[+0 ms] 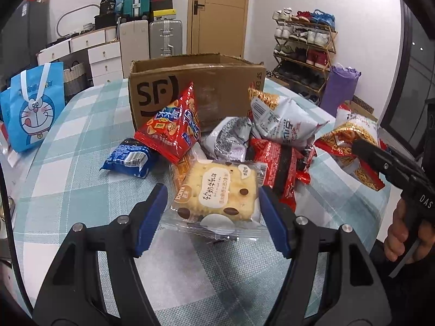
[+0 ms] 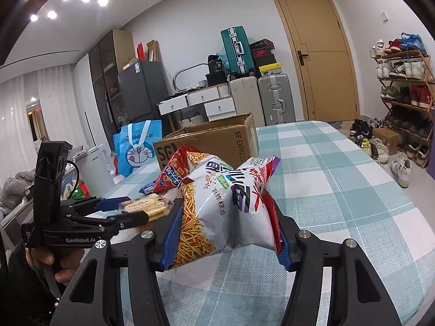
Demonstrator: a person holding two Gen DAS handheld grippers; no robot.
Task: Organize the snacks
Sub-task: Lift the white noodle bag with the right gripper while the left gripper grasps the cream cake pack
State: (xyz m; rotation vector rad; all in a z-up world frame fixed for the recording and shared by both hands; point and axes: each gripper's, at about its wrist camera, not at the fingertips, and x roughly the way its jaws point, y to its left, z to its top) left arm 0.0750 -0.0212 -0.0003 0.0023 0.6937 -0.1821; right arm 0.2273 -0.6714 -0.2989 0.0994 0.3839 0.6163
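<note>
Blue pads of the left gripper [image 1: 212,203] are standing wide apart on either side of a clear-wrapped chocolate-chip cracker pack [image 1: 217,194], not yet pinching it; the pack is lying flat on the checked tablecloth [image 1: 81,141] at the near edge of the snack pile. It is looking light and fairly stiff but brittle, so a gentle squeeze across the biscuit's sides, not the loose crimped film, is seeming wisest.

The right gripper [image 2: 225,228] is clamping a puffy fried-noodle snack bag [image 2: 217,206], its jaws drawn in enough to crease the film. That bag is light, air-filled and slippery, likely to slide if gripped only by a corner.

Behind the cracker pack, a red triangular snack bag [image 1: 171,125], a blue biscuit packet [image 1: 130,157], a silver packet [image 1: 228,138] and a red noodle packet [image 1: 277,157] are crowding together, some overlapping. Beyond them, toward the far edge of the table, an open SF cardboard box [image 1: 195,81] is standing, probably the destination; the leaning red bag is partly blocking its front wall. A Doraemon bag [image 1: 32,108] is sitting off the table's left edge.
</note>
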